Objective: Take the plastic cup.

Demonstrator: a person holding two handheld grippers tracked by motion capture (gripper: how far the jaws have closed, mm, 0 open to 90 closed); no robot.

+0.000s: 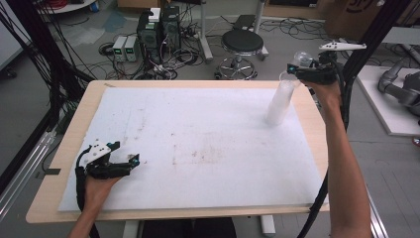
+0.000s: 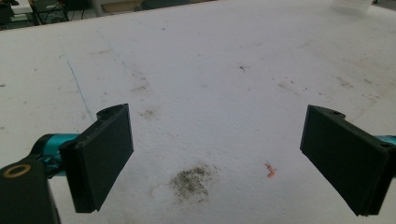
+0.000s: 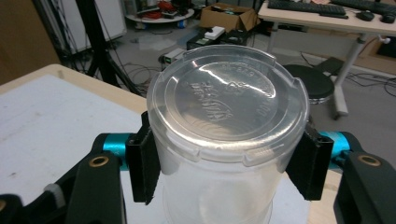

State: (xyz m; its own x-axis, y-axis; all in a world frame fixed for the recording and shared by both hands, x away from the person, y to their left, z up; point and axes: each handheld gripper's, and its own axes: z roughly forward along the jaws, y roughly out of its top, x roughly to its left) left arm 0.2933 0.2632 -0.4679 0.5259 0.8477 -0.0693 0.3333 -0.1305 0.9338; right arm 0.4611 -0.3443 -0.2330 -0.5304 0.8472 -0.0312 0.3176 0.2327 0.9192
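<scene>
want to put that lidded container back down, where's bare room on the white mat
Nearly all of the white mat is bare: the whole stretch between the left tongs at the near left and the clear container held by the right tongs at the far right corner. Crowding is on the floor beyond the table.

1. The white mat (image 1: 198, 144) on the table (image 1: 74, 129) lies bare across its middle, open to passage.
2. The clear container (image 1: 281, 101) stands at the far right corner, the single obstacle.
</scene>
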